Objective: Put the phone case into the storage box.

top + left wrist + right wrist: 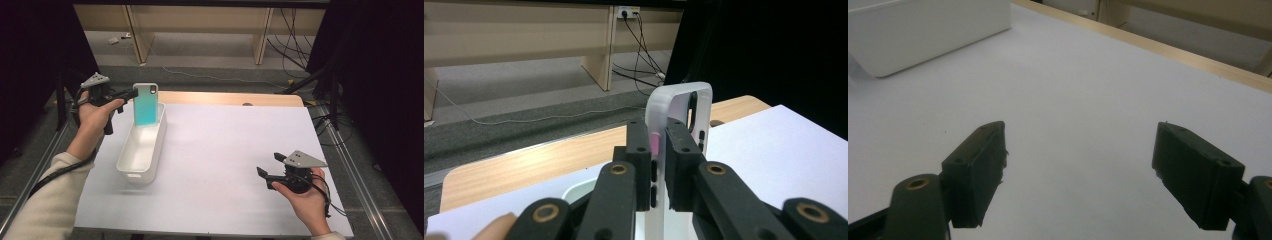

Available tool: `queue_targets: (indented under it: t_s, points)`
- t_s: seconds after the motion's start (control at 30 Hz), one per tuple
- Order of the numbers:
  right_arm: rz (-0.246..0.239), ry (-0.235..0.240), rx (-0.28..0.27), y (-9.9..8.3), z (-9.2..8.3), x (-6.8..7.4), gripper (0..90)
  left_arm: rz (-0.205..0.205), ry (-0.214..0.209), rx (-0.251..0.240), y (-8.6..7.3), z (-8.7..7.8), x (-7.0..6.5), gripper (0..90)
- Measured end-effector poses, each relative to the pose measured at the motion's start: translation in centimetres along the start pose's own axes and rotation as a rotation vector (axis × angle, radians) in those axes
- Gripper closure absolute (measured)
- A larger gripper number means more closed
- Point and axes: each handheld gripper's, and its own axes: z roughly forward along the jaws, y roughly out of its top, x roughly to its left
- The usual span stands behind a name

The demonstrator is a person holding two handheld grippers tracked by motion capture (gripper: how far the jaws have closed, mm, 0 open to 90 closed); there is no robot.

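I keep my left gripper (131, 93) clenched on the teal phone case's (146, 104) edge, holding it upright over the white bin's (131, 168) far end for lowering. My right gripper (266, 173) idles released, well apart, jaws empty above the table (225, 150).

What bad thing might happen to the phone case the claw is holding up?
The left claw pinches only one thin edge of the phone case, so it might twist or slip out. It hangs upright over the far end of the white bin, so a drop could clip the rim and tumble onto the table.
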Motion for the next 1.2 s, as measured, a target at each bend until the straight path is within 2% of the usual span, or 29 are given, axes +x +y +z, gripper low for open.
queue_targets:
  t_s: [0.13,0.2,0.27,0.47,0.73,1.2]
  points:
    - [0.001,0.002,0.000,0.0,0.0,0.0,22.9,0.001,0.004,0.009,-0.1,0.3,0.1,82.1]
    - [-0.014,-0.006,-0.010,0.0,0.0,-0.1,22.9,0.000,0.005,0.008,-0.1,0.4,0.1,82.1]
    - [-0.001,0.002,0.001,0.0,0.0,0.0,22.9,0.002,0.008,0.010,-0.1,0.5,0.1,82.1]
    - [-0.010,-0.003,-0.006,-0.1,0.0,0.0,22.9,0.006,0.012,0.019,-0.2,0.9,0.3,82.1]
    - [0.001,0.005,0.001,-0.1,0.0,0.0,22.9,-0.004,0.014,0.018,-0.2,1.3,0.5,82.1]
    - [-0.016,-0.007,-0.010,-0.1,0.0,-0.1,22.8,-0.017,0.016,0.030,-0.3,2.5,0.9,82.1]
